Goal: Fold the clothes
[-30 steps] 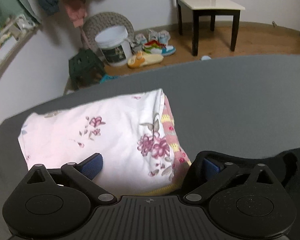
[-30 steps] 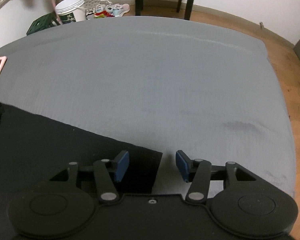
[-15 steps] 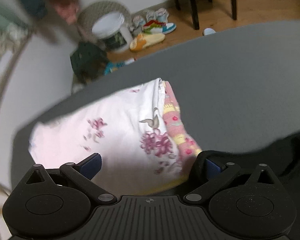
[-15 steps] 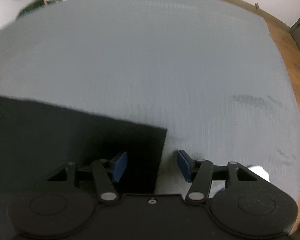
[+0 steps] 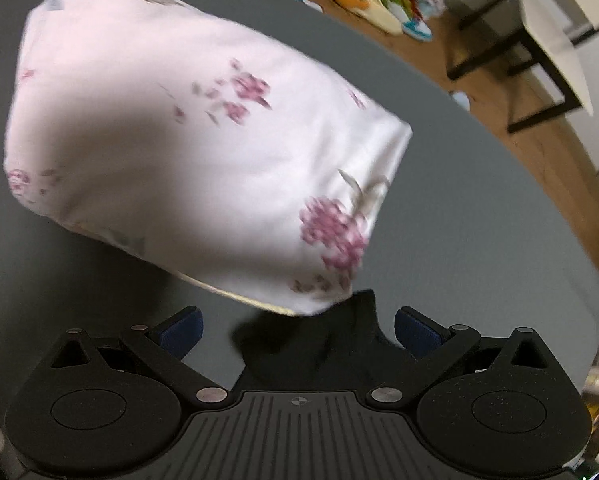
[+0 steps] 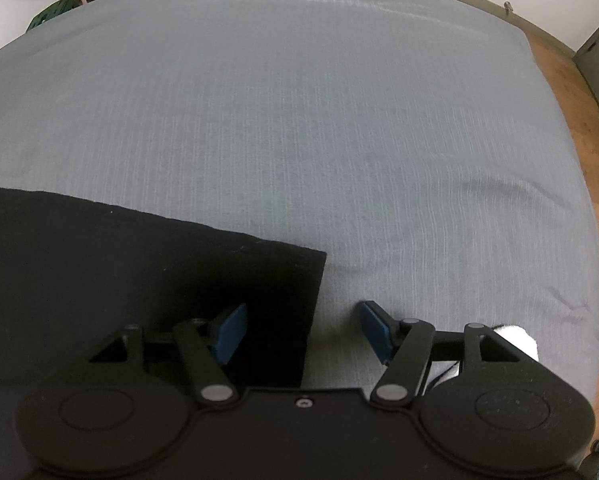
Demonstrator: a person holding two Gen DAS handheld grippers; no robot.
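Both grippers hanging over the grey bed, fingers spread wide

No readable writing anywhere. The left gripper [image 5: 297, 326] is hovering with a bunched bit of the black garment [image 5: 319, 344] sitting between its apart fingers, right beside the folded floral garment [image 5: 171, 140]. The right gripper [image 6: 301, 328] is straddling the black garment's corner, nothing pinched.

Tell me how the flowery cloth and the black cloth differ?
The flowery cloth is white with pink blossoms and folded into a thick bundle; the black cloth is plain and lies flat in a thin layer. The black cloth sits between each open tool's fingers; the flowery cloth lies beyond them. Both rest on the grey bed.
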